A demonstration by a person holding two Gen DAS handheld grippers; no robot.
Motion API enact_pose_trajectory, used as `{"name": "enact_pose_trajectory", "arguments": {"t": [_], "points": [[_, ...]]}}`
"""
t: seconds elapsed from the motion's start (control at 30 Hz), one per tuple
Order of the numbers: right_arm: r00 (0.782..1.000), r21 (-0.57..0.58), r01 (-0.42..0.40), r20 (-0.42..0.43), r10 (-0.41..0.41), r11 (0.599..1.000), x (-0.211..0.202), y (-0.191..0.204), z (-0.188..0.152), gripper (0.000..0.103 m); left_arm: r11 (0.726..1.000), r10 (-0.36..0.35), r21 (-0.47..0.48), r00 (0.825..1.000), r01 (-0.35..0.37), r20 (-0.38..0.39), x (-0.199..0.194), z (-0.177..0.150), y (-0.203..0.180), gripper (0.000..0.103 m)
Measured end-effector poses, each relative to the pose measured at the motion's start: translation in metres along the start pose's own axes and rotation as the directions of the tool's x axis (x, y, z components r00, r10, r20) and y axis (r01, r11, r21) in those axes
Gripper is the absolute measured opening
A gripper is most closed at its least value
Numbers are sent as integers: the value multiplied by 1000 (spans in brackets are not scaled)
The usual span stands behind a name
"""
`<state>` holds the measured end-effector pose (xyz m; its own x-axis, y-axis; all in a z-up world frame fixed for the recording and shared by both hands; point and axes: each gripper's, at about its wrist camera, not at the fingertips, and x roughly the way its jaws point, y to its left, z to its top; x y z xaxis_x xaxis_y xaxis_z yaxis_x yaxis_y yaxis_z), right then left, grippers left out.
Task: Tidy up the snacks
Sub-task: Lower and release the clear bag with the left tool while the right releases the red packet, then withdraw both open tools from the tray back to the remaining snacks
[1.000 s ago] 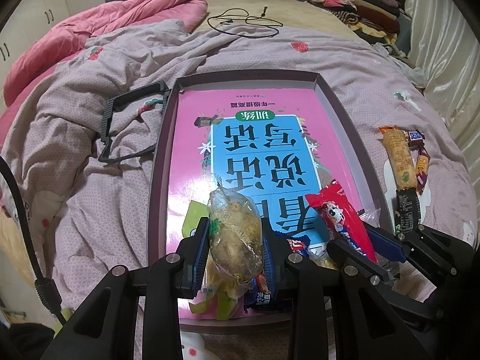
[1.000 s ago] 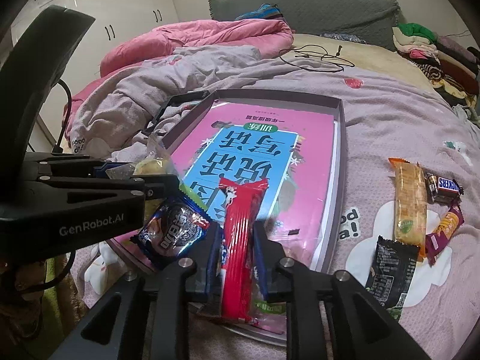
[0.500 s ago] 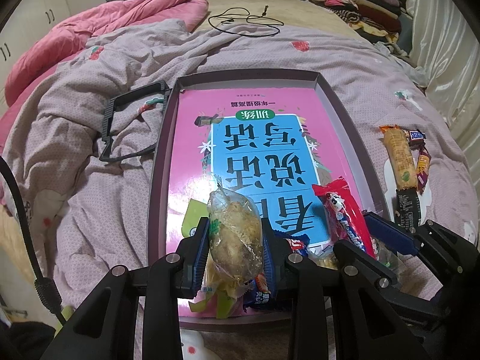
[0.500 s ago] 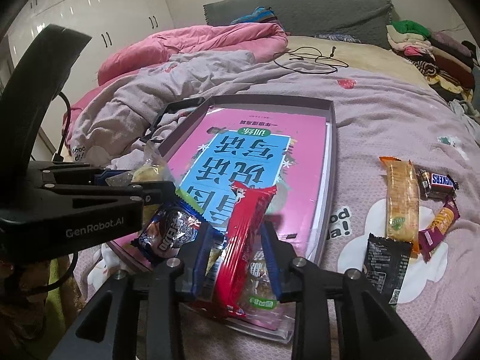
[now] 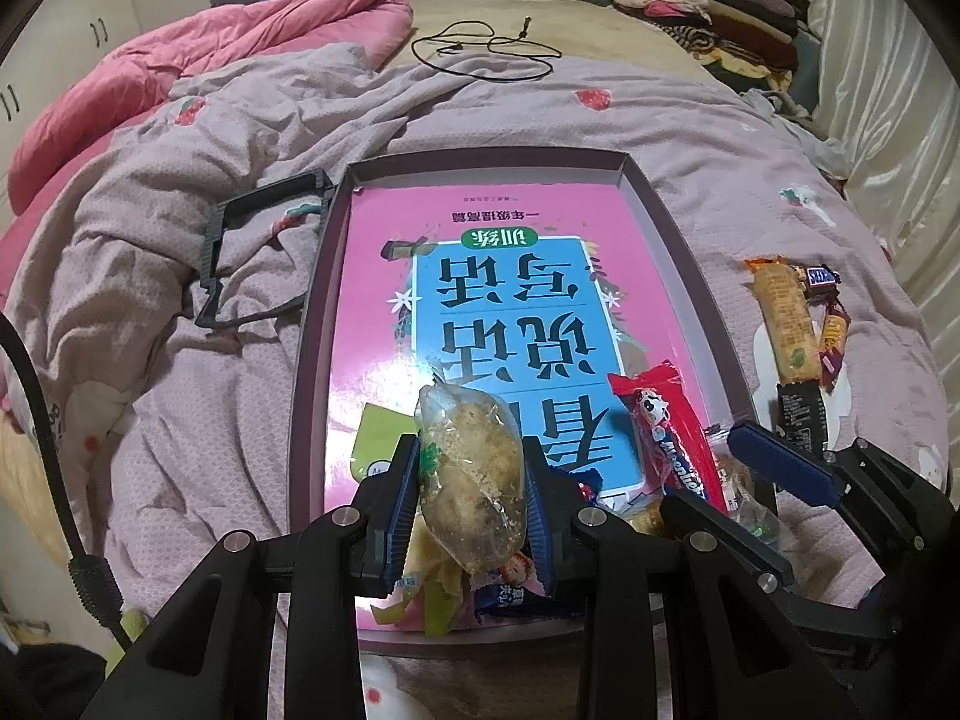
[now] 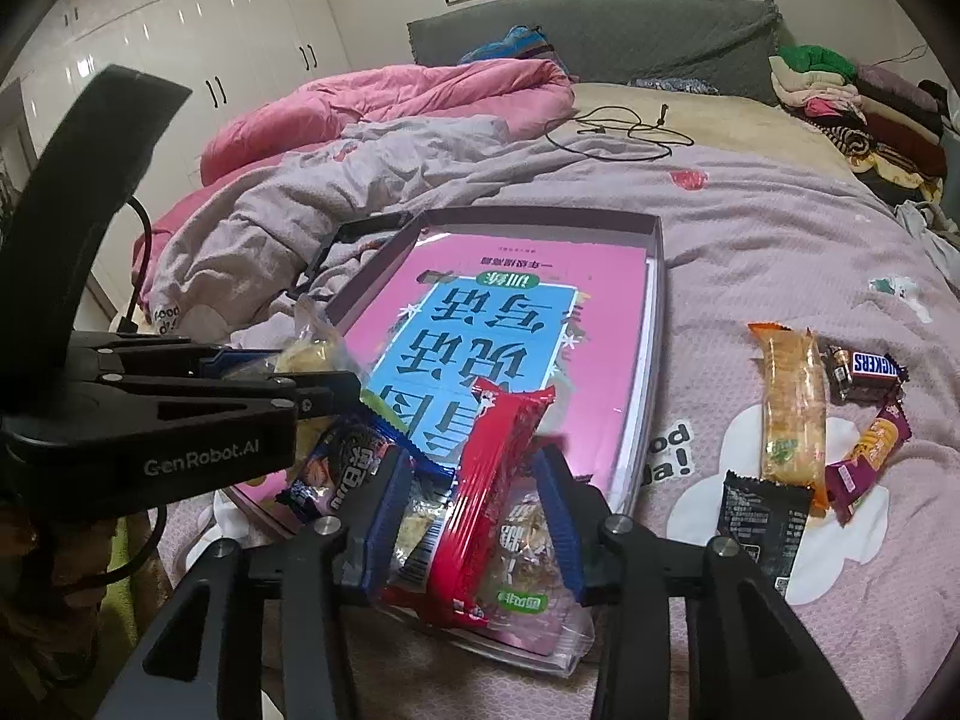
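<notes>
Left tongs point(image 5: 471, 480) pinching clear-wrapped crumbly pastry point(image 5: 471, 474) above shallow purple cardboard tray point(image 5: 312, 324). Right tongs point(image 6: 474, 504) spreading, long red foil snack bar point(image 6: 486, 492) loose between: release fully, withdraw cleanly.

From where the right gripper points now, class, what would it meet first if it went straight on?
The right gripper, its jaws opening, already has the red snack pack between them. Straight on, it would likely press that pack and the clear-wrapped snacks beneath, lying in the shallow box; depth is uncertain.
</notes>
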<state>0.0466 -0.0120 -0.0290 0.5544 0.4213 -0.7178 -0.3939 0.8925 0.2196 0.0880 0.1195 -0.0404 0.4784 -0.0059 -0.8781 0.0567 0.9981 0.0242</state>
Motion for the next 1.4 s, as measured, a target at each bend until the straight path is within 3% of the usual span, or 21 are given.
{"name": "enact_pose_trajectory", "arguments": {"t": [0.27, 0.4, 0.9, 1.4], "points": [[999, 16, 4, 39, -5, 1000, -11, -5, 3, 51, 1000, 5, -14, 1000, -4, 17, -8, 2, 1, 35], [998, 25, 10, 60, -11, 1000, -17, -8, 5, 55, 1000, 19, -14, 999, -18, 33, -13, 4, 0, 47], [993, 63, 21, 114, -29, 998, -40, -20, 8, 60, 999, 37, -3, 996, -37, 83, -39, 9, -8, 69], [984, 89, 51, 168, -65, 995, -65, -37, 9, 65, 1000, 18, 4, 992, -18, 127, -62, 17, -23, 70]]}}
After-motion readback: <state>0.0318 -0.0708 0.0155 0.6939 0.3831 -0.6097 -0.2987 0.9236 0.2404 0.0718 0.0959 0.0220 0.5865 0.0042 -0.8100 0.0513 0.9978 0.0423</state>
